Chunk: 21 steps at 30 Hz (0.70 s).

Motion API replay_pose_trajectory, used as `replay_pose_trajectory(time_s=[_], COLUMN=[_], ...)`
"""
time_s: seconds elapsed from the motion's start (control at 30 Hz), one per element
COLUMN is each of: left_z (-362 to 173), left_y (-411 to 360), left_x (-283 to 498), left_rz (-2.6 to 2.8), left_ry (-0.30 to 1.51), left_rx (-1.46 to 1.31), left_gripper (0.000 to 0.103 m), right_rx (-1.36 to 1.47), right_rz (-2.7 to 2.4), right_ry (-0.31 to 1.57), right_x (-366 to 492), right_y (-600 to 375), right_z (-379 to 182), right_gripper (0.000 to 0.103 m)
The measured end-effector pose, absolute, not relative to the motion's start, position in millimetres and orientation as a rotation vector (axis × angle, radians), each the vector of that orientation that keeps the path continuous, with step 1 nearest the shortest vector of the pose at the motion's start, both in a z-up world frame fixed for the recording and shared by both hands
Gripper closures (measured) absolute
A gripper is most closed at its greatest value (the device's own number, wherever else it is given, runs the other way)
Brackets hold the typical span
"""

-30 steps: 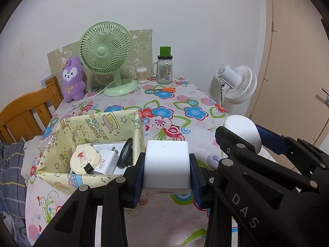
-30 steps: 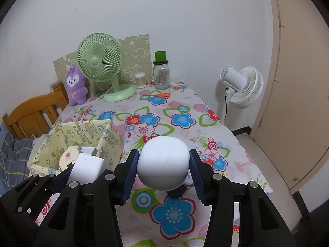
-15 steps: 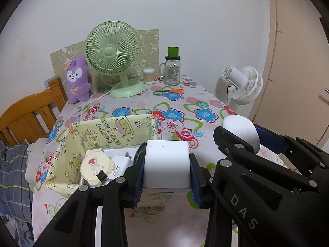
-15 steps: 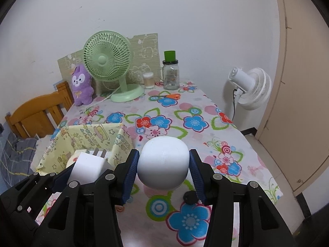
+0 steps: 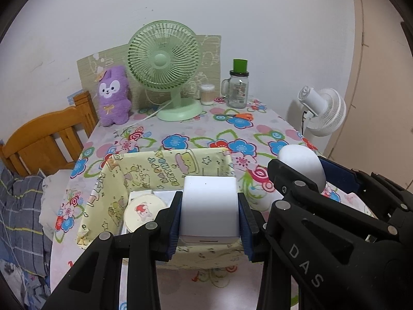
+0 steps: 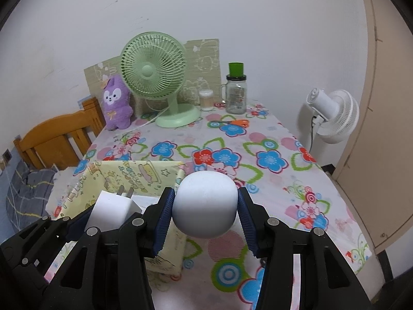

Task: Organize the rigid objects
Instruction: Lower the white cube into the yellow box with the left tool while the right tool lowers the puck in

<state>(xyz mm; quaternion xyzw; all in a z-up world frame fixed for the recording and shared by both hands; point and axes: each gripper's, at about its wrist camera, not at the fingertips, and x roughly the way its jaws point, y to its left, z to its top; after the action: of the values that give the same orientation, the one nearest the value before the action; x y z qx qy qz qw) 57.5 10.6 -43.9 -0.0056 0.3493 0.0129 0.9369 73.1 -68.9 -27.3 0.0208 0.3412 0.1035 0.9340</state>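
My left gripper [image 5: 209, 215] is shut on a white square charger block [image 5: 208, 205], held above the near side of a yellow patterned fabric box [image 5: 165, 165]. The charger with its plug prongs also shows in the right wrist view [image 6: 111, 210]. My right gripper [image 6: 205, 213] is shut on a white rounded egg-shaped object [image 6: 205, 208], held just right of the box [image 6: 134, 171]; this object also shows in the left wrist view [image 5: 302, 166]. Inside the box lie a round cream lid with a cartoon [image 5: 143, 213] and white items.
A floral tablecloth [image 6: 271, 160] covers the table. At the back stand a green desk fan [image 5: 165, 64], a purple plush [image 5: 113, 95], a glass jar with green lid [image 5: 238, 87], a small tub [image 5: 207, 94] and orange scissors [image 5: 237, 115]. A white floor fan [image 6: 333, 116] stands right, a wooden chair [image 5: 46, 137] left.
Both grippers have risen and drawn back and left with their objects. The left gripper with the charger now hangs over the box's near side; more of the table shows.
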Motion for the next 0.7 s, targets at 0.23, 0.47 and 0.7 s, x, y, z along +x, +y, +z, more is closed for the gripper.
replay_pose_trajectory(time_s=[0.23,0.47,0.7], left_z=[-44.1,-44.2,-44.1], left_y=[29.5,49.9,64.2], left_x=[64.0,74.1,82.2], left_rz=[0.046,0.072,0.088], left_ry=[0.719,0.725,0.709], left_rx=[-0.030,-0.046,-0.039], left_gripper=[0.063,0.062,0.062], right_rx=[0.031,0.013,0.008], right_rz=[0.242,0.265,0.286], right_ry=[0.707,0.705,0.709], right_x=[83.8,95.8,106.6], right_y=[-48.9,-28.0,-12.1], right_z=[-26.4,-24.0,-24.3], right_gripper=[0.051,0.051,0.051])
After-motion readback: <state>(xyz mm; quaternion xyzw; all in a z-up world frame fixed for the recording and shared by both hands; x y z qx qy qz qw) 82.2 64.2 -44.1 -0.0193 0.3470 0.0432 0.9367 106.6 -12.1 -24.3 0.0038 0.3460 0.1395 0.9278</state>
